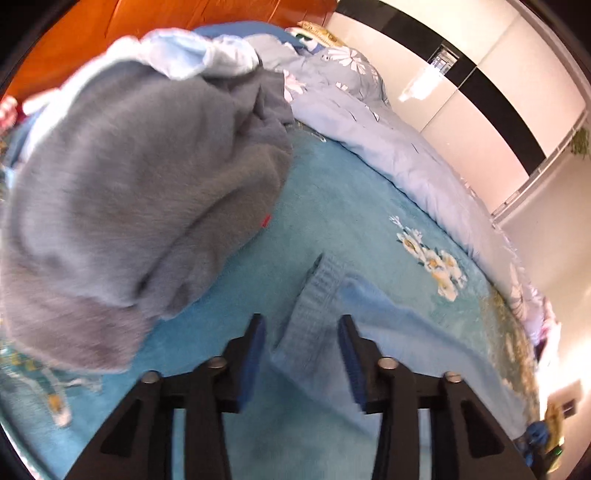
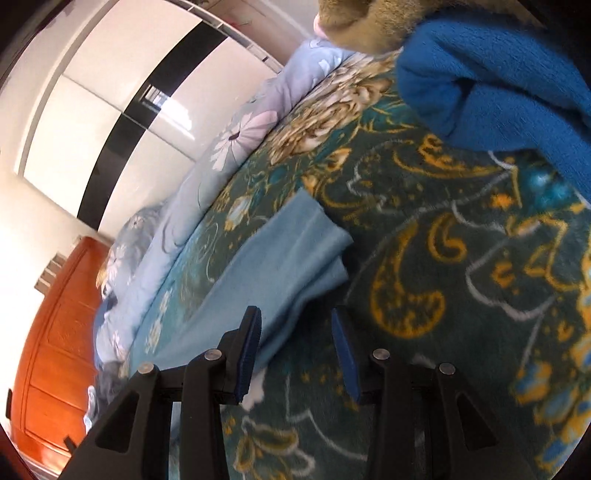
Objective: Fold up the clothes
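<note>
On a bed spread with a teal floral blanket (image 1: 332,206), the left gripper (image 1: 303,332) hangs with its blue-padded jaws parted over a light blue garment (image 1: 388,332) lying flat on the blanket; the garment's ribbed cuff (image 1: 317,295) reaches up between the jaws, though the pads do not press on it. To the far left, a heap of grey fleece (image 1: 129,192) is bundled on the blanket, with paler blue fabric (image 1: 184,51) bunched at its far end. A pale blue quilt printed with white flowers (image 1: 388,140) runs along the right side of the bed, beyond it a white wardrobe with a black band (image 1: 480,92), and an orange wooden headboard (image 1: 147,22) stands at the far end. In the right wrist view, the right gripper (image 2: 295,332) points at the blanket's darker, gold-patterned part, its jaws apart and empty, the left pad just beside the near edge of the light blue garment. A deep blue fleece garment (image 2: 498,92) lies at the far right.
</note>
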Motion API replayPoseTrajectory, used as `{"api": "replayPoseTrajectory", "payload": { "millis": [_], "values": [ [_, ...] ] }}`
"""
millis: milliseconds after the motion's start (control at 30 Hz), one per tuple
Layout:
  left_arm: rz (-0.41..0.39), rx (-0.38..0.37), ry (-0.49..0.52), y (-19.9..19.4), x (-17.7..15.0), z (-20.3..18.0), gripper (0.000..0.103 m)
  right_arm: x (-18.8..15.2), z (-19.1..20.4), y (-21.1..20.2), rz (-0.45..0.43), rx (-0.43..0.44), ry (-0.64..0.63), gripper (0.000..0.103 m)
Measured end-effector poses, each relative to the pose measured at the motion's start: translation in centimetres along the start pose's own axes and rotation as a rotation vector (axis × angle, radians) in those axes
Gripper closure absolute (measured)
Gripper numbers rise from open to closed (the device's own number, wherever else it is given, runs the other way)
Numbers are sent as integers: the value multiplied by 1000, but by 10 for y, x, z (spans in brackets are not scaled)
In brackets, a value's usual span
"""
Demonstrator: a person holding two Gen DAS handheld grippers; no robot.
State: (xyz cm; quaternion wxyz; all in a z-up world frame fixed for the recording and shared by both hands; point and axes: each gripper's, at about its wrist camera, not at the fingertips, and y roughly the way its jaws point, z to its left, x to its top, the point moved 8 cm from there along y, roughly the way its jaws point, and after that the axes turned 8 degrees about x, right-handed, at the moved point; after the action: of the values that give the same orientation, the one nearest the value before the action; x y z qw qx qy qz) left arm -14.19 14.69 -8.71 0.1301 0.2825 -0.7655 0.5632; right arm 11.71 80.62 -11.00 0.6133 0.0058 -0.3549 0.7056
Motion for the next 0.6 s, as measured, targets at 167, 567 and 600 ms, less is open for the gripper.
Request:
{"api": "replayPoseTrajectory", "payload": {
  "millis": [167,567,600],
  "values": [
    [-2,-37,-44,-22,-5,11,45,14,-4,6,-35,0,81,62],
    [-29,-164,-74,-49,4,12,38,34,99,-2,-63,-110,-209,98],
    [-27,-166,-65,-49,2,12,37,33,123,-2,-64,-107,-276,98]
  ]
}}
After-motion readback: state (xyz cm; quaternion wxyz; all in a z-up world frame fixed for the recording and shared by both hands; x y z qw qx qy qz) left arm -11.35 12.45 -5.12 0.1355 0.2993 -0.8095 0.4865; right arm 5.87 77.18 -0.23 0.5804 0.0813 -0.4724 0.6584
